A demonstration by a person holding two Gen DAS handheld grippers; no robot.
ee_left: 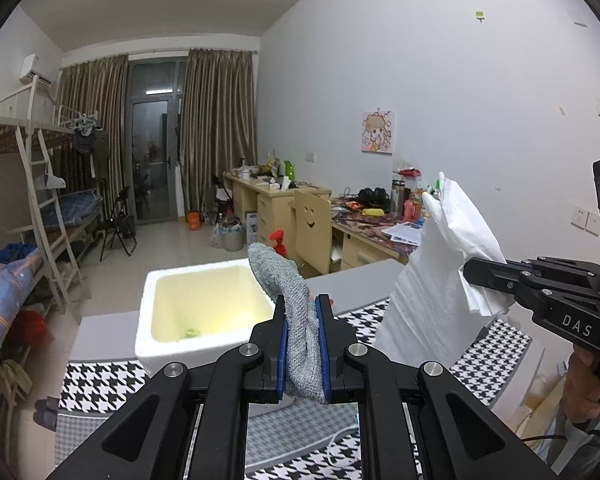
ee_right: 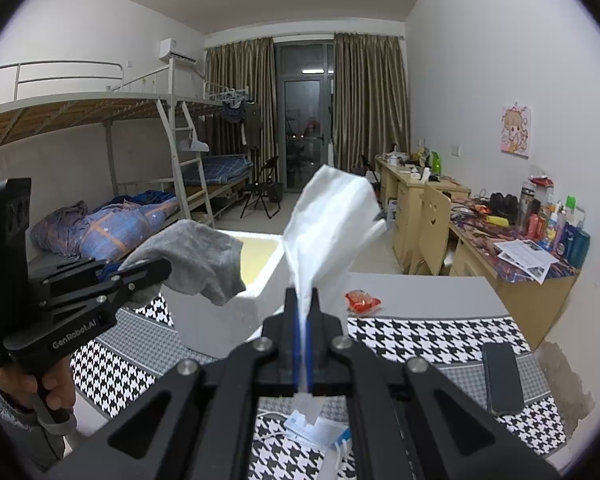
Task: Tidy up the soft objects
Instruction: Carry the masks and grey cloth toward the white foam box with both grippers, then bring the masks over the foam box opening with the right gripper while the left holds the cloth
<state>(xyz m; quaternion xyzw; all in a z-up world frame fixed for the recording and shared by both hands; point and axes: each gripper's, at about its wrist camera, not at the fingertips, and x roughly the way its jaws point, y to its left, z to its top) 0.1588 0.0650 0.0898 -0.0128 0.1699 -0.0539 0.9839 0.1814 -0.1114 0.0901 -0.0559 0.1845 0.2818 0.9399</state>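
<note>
1. A grey knitted sock (ee_left: 296, 300) is pinched by the left claw (ee_left: 303, 350), its toe drooping toward the white foam box (ee_left: 156, 280), probably its destination.
2. The box is set on the houndstooth-clothed surface (ee_left: 100, 384), within reach of both claws.
3. A white crumpled tissue sheet (ee_right: 328, 216) is clamped in the right claw (ee_right: 304, 344), raised clear so it hangs free.
4. A red packet (ee_right: 362, 302) and a black phone (ee_right: 502, 376) are left lying on the surface to the right.

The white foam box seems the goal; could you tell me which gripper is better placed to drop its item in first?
Left, probably: the left gripper holds the grey knitted sock beside the white foam box, nearer than the right gripper with its white tissue.
</note>
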